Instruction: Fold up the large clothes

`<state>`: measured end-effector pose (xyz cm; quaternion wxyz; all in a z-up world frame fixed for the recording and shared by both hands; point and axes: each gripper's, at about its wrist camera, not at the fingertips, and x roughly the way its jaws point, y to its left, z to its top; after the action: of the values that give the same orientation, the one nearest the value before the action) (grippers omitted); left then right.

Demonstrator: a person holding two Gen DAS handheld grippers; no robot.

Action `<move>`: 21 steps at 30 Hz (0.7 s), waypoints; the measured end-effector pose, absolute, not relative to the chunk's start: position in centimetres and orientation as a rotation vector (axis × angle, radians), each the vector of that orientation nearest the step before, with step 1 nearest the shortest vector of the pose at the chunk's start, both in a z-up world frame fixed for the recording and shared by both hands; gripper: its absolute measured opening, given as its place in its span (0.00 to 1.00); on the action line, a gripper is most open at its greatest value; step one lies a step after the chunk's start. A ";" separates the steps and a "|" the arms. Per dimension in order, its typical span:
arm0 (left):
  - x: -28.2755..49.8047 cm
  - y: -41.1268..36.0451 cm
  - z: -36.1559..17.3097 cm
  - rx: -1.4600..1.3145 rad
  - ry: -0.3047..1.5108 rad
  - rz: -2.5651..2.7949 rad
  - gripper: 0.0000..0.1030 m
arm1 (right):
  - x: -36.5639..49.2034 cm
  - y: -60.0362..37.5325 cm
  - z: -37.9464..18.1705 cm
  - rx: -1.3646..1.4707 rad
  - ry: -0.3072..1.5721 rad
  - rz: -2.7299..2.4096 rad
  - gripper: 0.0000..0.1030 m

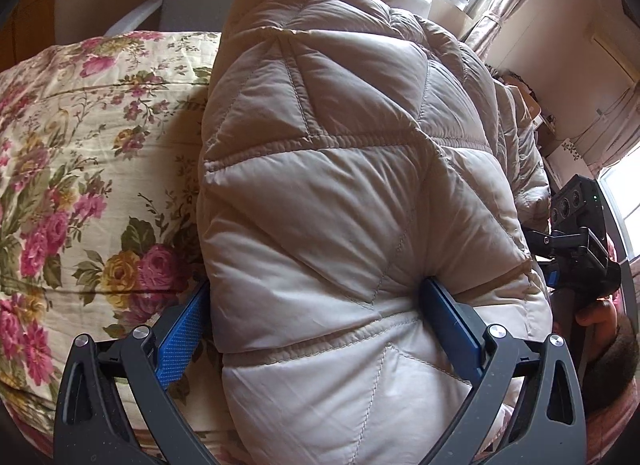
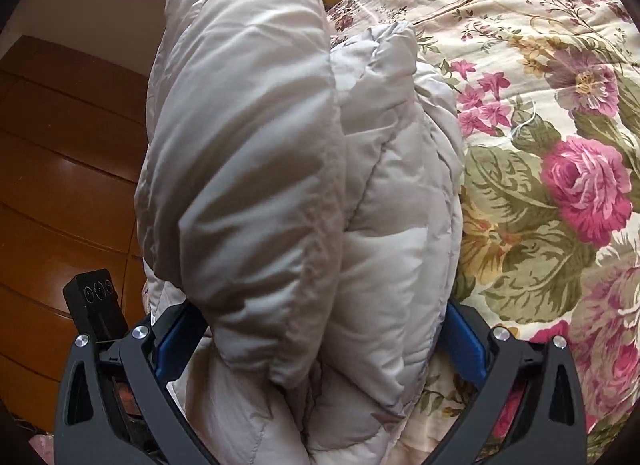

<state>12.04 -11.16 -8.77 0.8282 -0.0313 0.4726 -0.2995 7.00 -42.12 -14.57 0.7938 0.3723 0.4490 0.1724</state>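
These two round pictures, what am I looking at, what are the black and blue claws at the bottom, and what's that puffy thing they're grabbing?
Each picture comes from a fisheye camera mounted on a hand-held gripper, looking forward along its two fingers. A person holds one gripper in each hand; there is no robot arm. The left gripper has its blue-padded fingers closed around a thick fold of a pale quilted puffer coat. The right gripper squeezes another bunched part of the same coat. Under the coat lies a floral bedspread with pink roses. At the left view's right edge you can glimpse the other gripper's black body.
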 end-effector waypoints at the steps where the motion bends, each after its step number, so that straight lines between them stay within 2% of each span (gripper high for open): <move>1: 12.0 -11.2 -8.9 -0.070 1.003 -0.643 0.97 | 7.2 -41.9 -14.6 0.799 0.963 0.375 0.98; 9: 12.4 -9.7 -9.1 -0.099 1.011 -0.707 0.97 | 7.0 -42.2 -15.0 0.805 0.929 0.401 0.98; 15: 13.4 -10.1 -10.8 -0.224 1.100 -0.770 0.97 | 8.5 -41.1 -15.6 0.754 0.937 0.404 0.98; 20: 13.1 -11.0 -10.6 -0.187 1.065 -0.784 0.97 | 9.8 -40.6 -16.2 0.755 0.918 0.399 0.98; 21: 12.8 -11.1 -10.5 -0.177 1.054 -0.782 0.94 | 9.7 -40.4 -16.1 0.747 0.909 0.397 0.98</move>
<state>12.77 -11.08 -10.50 0.7888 -0.0824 0.4892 -0.3629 9.72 -40.41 -16.14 0.8135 0.3499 0.4258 0.1859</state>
